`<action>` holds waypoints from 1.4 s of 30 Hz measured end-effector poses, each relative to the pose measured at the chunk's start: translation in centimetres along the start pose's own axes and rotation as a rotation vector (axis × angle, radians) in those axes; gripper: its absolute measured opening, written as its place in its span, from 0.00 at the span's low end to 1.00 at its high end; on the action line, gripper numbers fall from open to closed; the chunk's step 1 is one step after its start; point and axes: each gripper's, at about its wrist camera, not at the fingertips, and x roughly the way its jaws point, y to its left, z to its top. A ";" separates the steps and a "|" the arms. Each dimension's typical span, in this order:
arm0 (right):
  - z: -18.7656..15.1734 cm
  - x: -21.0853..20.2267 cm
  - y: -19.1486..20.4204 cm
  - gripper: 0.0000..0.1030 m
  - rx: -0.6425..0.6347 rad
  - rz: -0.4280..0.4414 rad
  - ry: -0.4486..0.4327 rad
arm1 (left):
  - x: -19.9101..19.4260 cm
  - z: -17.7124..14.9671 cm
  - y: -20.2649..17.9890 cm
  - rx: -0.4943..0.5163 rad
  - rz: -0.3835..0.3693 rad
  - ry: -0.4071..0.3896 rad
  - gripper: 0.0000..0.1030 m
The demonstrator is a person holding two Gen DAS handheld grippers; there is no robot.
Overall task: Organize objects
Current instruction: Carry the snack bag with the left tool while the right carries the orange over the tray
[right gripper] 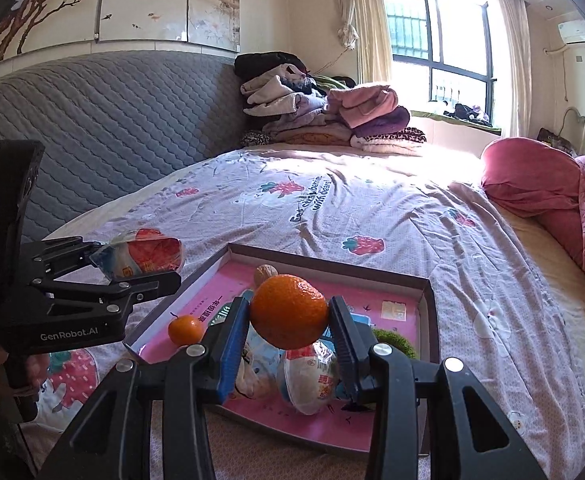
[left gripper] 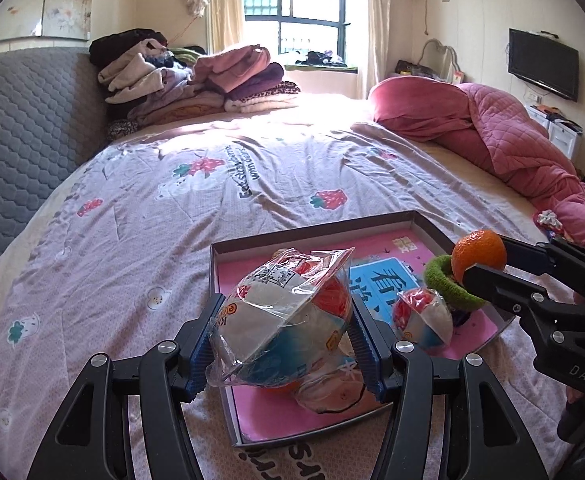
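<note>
The left gripper (left gripper: 284,332) clamps one wrapped snack ball (left gripper: 280,312) between its jaws; the right gripper (right gripper: 288,322) pinches one orange (right gripper: 288,312). Below both jaws, the shallow box (right gripper: 430,320) holds one more wrapped ball (right gripper: 308,376), one small orange (right gripper: 185,330), one walnut (right gripper: 265,274) and one green hair tie (left gripper: 448,288).

The wrapped snack (left gripper: 284,312) sits in clear, glossy, crinkled plastic film that catches the light. The orange (right gripper: 288,312) has a dimpled, slightly shiny peel. The tray (right gripper: 428,304) looks like cardboard, with dull brown walls and a smooth, printed pink paper floor. The hair tie (left gripper: 452,284) is fuzzy green cloth. Both grippers are matt black plastic with bright metal screws and ribbed blue pads (right gripper: 232,344). The bedsheet (left gripper: 132,240) is soft, wrinkled printed cloth; the headboard (right gripper: 112,120) is quilted grey fabric.
</note>
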 end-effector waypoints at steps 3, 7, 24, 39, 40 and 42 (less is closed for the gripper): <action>-0.6 0.9 0.3 0.40 -0.001 0.008 0.019 | 0.9 -0.7 0.2 -0.006 0.019 0.019 0.60; -1.5 1.7 1.0 0.40 -0.015 0.012 0.037 | 1.7 -1.7 0.8 -0.037 0.024 0.054 0.60; -4.3 4.1 3.0 0.40 -0.046 0.029 0.087 | 3.0 -5.0 1.5 -0.066 0.050 0.112 0.60; -5.0 5.2 2.7 0.40 -0.031 0.019 0.120 | 3.6 -5.9 0.4 -0.042 0.034 0.132 0.60; -5.1 5.2 2.7 0.40 -0.030 0.017 0.121 | 3.7 -5.9 0.3 -0.040 0.032 0.136 0.60; -5.1 5.3 2.6 0.40 -0.029 0.017 0.124 | 3.7 -6.0 0.3 -0.040 0.032 0.137 0.60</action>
